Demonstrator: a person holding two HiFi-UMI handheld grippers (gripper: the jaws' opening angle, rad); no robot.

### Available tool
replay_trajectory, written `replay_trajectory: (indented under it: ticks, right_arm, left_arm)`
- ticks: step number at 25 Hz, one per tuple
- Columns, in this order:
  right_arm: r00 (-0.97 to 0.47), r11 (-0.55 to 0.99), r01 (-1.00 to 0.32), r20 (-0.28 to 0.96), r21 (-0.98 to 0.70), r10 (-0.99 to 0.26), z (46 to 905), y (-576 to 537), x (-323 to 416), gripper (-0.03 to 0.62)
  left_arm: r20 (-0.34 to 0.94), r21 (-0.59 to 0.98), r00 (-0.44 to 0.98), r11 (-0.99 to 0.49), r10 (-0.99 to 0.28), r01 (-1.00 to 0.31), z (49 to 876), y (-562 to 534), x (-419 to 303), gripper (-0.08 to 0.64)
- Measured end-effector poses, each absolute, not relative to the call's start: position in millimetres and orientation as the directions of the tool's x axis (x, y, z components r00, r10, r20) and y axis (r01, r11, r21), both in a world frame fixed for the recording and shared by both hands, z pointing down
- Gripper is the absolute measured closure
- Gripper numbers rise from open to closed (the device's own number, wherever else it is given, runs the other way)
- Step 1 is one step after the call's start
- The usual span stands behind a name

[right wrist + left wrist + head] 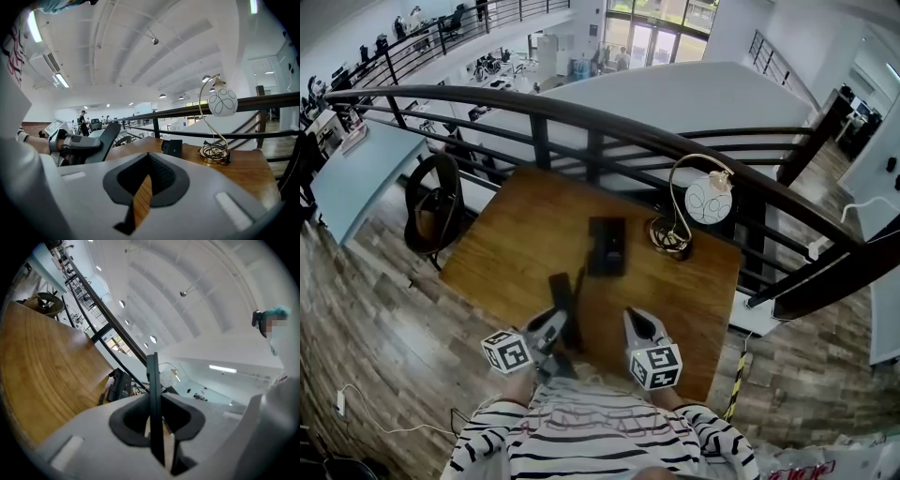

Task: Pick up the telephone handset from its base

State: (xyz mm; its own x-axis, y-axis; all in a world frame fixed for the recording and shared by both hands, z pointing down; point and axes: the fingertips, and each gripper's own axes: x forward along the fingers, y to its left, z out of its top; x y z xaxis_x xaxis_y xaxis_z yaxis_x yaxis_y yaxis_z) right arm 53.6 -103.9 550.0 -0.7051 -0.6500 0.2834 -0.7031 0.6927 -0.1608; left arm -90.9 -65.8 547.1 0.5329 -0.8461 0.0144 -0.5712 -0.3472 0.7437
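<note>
Head view, from the left: the left hand-held gripper (555, 328) reaches level over the near part of the wooden worktop (516, 234), its marker cube close to the person's striped top (581, 441). Its jaws pinch the black telephone handset (561, 291), which juts forward from the fingertips, lifted clear of its base. In the left gripper view the handset (153, 394) appears edge-on as a thin dark slab, clamped between the two pads.

Ahead of this gripper and slightly to its right, the black telephone base (607, 246) rests near the middle of the worktop, apart from the handset.

Just to the right of the left one, the right hand-held gripper (637, 323) tilts a little downward, its jaws pressed together with nothing between them; only a sliver of wood shows through their slit in the right gripper view.

Beyond the right gripper and further to its right, a desk lamp (709, 200) with a round white shade on a curved gold stem stands at the worktop's far corner, beside the dark railing (581, 117).
</note>
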Motion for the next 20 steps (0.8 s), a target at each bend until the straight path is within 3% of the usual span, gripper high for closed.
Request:
replay_trajectory:
  ticks: [20]
  right_arm:
    - [-0.703, 0.695, -0.702, 0.3, -0.154, -0.644, 555.1, -111.2, 48.4, 0.592]
  left_arm:
    - [0.021, 0.75, 0.535, -0.341, -0.844, -0.567, 551.6, -71.6, -97.2, 0.488]
